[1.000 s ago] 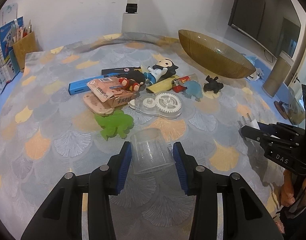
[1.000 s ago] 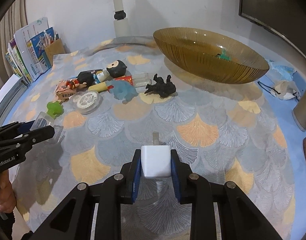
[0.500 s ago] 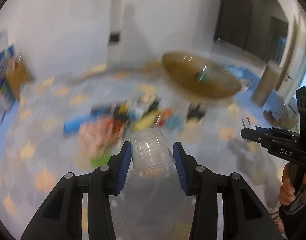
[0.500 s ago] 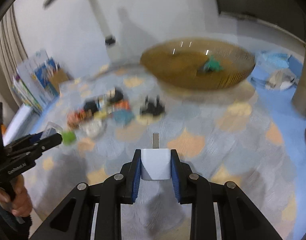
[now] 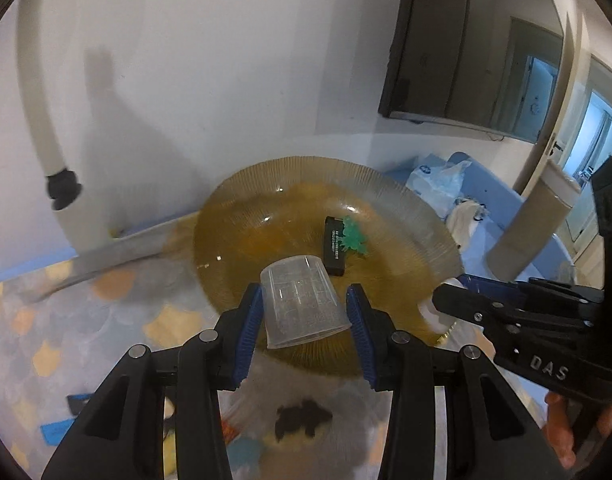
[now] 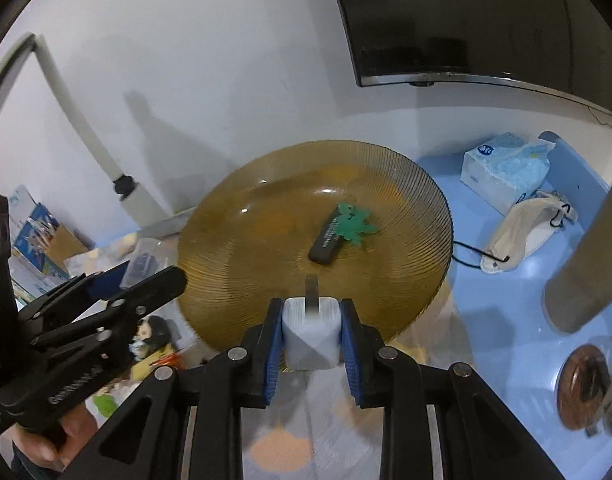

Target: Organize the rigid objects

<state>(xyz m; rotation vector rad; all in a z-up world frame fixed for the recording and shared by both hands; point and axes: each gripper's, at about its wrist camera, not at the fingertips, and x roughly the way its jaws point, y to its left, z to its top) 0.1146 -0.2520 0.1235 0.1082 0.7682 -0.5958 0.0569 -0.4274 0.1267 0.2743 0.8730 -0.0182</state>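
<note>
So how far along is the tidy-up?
Done: a black stick and a green toy lie in the amber bowl. In hand: left gripper holds a clear cup, right gripper a white plug. Left: a black figure and other toys on the table.

Soft indoor light, fairly dim. Small glints sit on the amber bowl (image 5: 289,216), and grey shadows fall across the white wall (image 6: 193,80). Fisheye bending curves the edges inside a black vignette. Motion blur smears the patterned surface (image 5: 65,320) below.
</note>
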